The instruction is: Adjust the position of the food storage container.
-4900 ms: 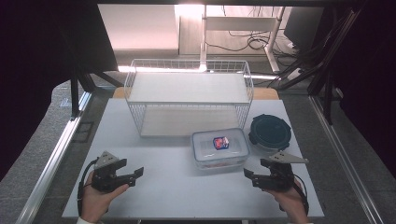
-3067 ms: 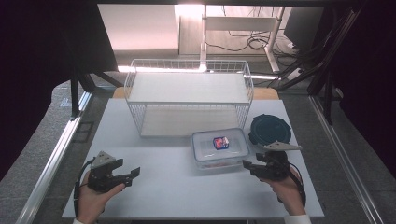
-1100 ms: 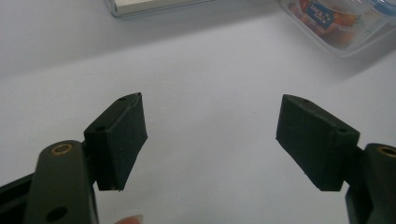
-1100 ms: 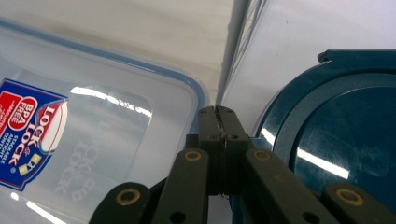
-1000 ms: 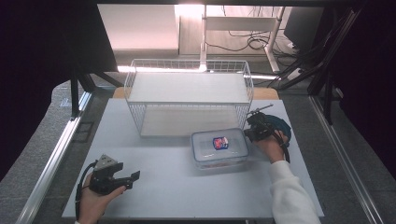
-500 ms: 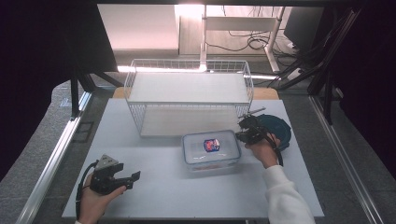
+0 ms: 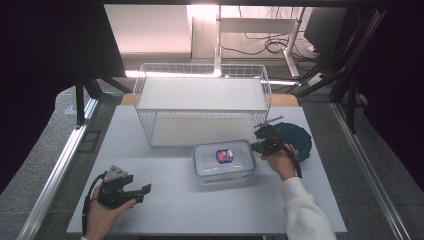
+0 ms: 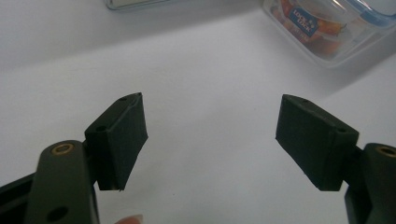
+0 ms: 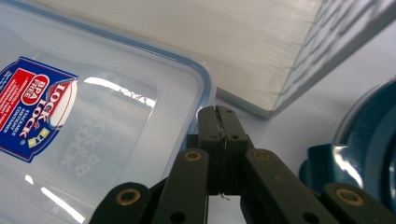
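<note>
At the near left corner of the white table (image 7: 165, 205), the left gripper (image 7: 142, 190) is held low in a hand (image 7: 102, 217), well apart from everything else. Its jaws are seen standing apart in the left gripper view (image 8: 210, 140), with nothing but bare tabletop between the two black pads (image 8: 119, 140).

Further in, a white wire basket (image 7: 202, 107) is set across the middle of the table's far side, its open front turned toward the person. Just in front of it — slightly right of centre — the clear lidded container (image 7: 223, 160) is placed flat on the table, a red and blue label (image 7: 224, 155) showing on its lid. In the right gripper view the lid's blue-edged corner (image 9: 198, 77) is seen close up.

The right gripper (image 7: 260, 145) is held at the container's right edge by a hand (image 7: 280, 162) in a white sleeve (image 7: 305, 215). Its jaws are pressed together with nothing between them, and their joined tip (image 9: 218, 114) is set against the lid's rounded corner — whether it presses or only touches cannot be told.

Just right of that gripper, a dark blue round lid (image 7: 297, 140) is laid flat on the table, partly hidden behind it.
</note>
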